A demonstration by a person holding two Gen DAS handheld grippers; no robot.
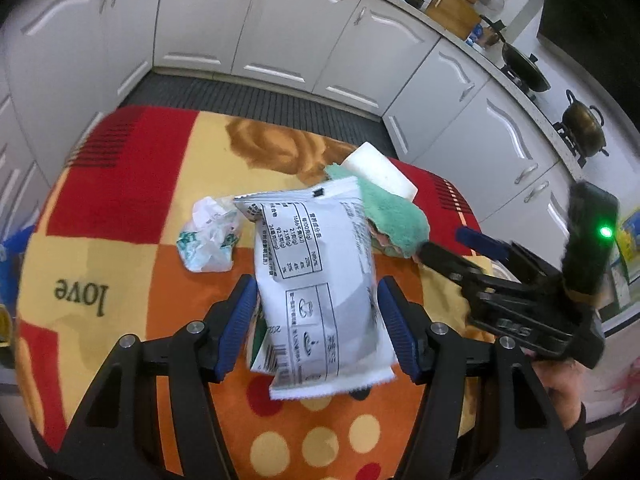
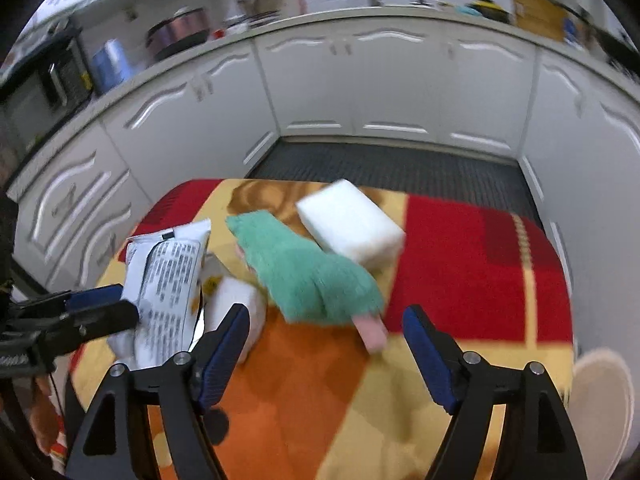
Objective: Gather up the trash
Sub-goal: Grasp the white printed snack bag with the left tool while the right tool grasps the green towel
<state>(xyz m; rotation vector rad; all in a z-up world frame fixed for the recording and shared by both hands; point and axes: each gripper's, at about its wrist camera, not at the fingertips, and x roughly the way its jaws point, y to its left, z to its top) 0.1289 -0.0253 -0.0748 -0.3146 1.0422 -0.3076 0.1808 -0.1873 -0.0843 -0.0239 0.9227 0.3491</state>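
Between the left claw [image 1: 316, 320] pads — white printed wrapper [image 1: 316, 280], puffy.

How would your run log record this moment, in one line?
left gripper: around white snack packet | right gripper: open, empty | green cloth: on table

A desk [image 1: 120, 184] draped in a patchwork cloth [image 1: 320, 420] of red, orange and cream squares, with dots and the word "love" at lower left, is filling the middle of the left wrist view. Lying directly on it: a crumpled white-and-green wrapper [image 1: 210, 236] left of centre; a green fuzzy cloth [image 1: 394, 216] right of centre, with a pink edge showing; a white foam block [image 1: 380, 174] touching the cloth's upper edge. In the right wrist view, a second white block [image 2: 236, 300] is sitting at lower left, just beside the cloth. Whether the printed white packet [image 1: 320, 288] is resting on the desk cannot be told.
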